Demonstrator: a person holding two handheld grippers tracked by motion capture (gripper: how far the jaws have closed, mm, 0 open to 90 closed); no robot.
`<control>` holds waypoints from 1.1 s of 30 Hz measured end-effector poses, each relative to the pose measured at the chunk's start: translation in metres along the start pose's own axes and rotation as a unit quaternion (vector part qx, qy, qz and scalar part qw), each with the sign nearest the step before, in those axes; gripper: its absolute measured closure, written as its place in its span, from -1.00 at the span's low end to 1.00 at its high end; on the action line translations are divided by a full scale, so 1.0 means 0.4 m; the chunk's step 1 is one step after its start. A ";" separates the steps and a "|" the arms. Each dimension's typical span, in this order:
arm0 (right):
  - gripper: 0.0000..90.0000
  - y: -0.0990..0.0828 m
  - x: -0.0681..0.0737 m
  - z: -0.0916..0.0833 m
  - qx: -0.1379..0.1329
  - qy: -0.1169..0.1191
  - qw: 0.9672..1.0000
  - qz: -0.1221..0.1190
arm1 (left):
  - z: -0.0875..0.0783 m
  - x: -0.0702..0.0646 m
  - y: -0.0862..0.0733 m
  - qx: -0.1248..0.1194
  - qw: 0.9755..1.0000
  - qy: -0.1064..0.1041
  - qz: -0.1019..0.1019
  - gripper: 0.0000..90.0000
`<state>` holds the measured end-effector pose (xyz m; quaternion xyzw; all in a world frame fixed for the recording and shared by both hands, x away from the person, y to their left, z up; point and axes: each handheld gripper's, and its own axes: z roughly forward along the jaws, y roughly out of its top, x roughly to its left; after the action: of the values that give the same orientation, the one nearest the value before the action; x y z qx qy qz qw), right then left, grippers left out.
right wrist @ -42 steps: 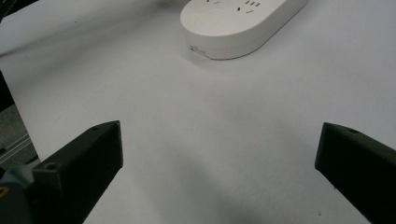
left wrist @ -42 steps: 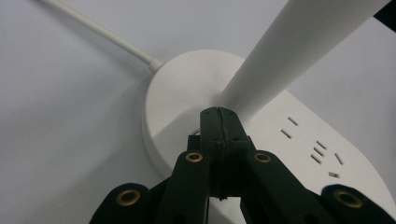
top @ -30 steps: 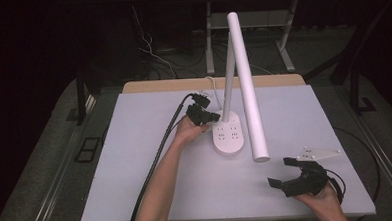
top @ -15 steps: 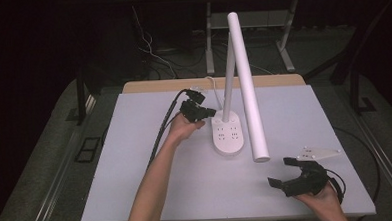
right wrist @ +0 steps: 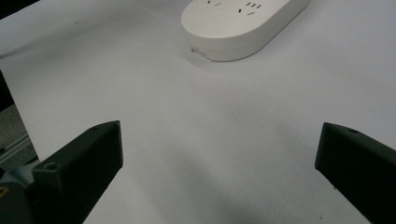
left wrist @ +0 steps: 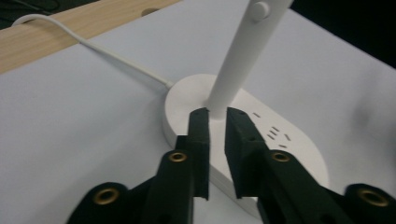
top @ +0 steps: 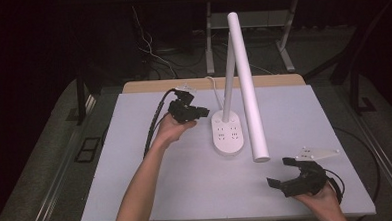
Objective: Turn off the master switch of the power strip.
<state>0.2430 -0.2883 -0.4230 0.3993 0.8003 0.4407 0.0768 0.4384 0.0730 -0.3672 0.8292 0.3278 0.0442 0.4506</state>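
Left claw, jaws just opening to a narrow empty gap, nears the lamp; right claw gapes wide.

In the left gripper view the slim white lamp stem runs off the top edge just above its round button, so the long white tube head is cut away there — and the black left gripper covers the near part of the white oval lamp base, with the gap between its tips and the stem too fine to judge. In the right gripper view that base is clipped by the top edge, its socket holes half lost, while the black right gripper shows two jaw tips cut by the side edges. In the high view the thin white cord slips behind the stem, its far end beyond the base lost in the dark.
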 end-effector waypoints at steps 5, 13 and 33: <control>-0.99 0.000 0.000 0.003 0.000 -0.001 1.000 -0.001 | -0.044 -0.001 -0.020 -0.033 0.999 -0.017 -0.019 0.05; -0.99 0.000 -0.001 0.002 -0.001 0.000 1.000 -0.002 | -0.097 -0.008 -0.051 -0.036 0.999 -0.029 -0.017 -0.68; -0.99 0.000 0.000 0.000 -0.001 -0.001 1.000 -0.003 | -0.182 -0.068 -0.144 -0.034 0.999 -0.029 -0.009 -1.00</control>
<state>0.2431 -0.2882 -0.4229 0.3972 0.8011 0.4406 0.0798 0.3614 0.1312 -0.3631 0.8113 0.3205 0.0273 0.4881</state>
